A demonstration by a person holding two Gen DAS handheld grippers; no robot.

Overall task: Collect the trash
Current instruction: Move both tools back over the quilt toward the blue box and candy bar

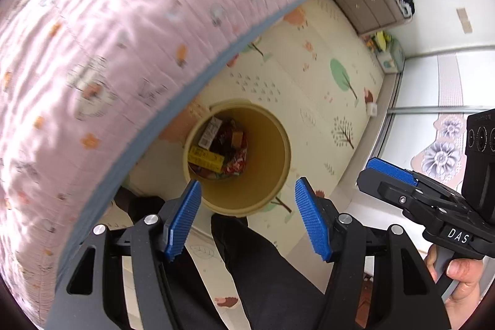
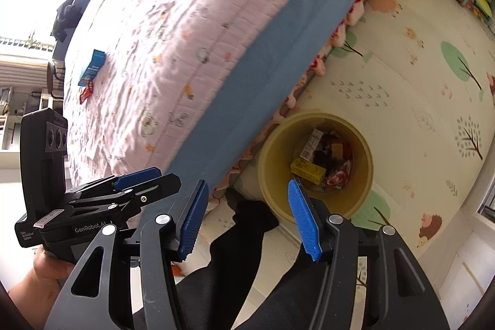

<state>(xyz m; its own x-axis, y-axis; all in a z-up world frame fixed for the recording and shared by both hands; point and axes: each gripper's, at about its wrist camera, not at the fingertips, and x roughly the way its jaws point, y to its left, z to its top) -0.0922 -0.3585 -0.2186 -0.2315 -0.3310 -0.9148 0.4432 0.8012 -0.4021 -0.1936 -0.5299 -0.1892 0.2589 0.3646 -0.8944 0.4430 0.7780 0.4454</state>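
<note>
A yellow round bin (image 1: 272, 144) stands on the floor beside the bed, holding several wrappers and a yellow box (image 1: 205, 157). It also shows in the right wrist view (image 2: 278, 150). My left gripper (image 1: 246, 190) is open and empty above the bin's near rim. My right gripper (image 2: 247, 190) is open and empty, above and left of the bin. A blue packet (image 2: 92, 66) and a red wrapper (image 2: 86, 92) lie on the pink bedspread (image 2: 173, 30) at the far left. The right gripper shows in the left wrist view (image 1: 389, 172), the left gripper in the right wrist view (image 2: 136, 177).
The bed with pink quilt (image 1: 108, 36) and blue sheet fills the left side. A patterned play mat (image 1: 309, 76) covers the floor. A grey drawer unit (image 1: 362, 2) stands by the far wall. The person's dark-trousered legs (image 1: 253, 262) are below the grippers.
</note>
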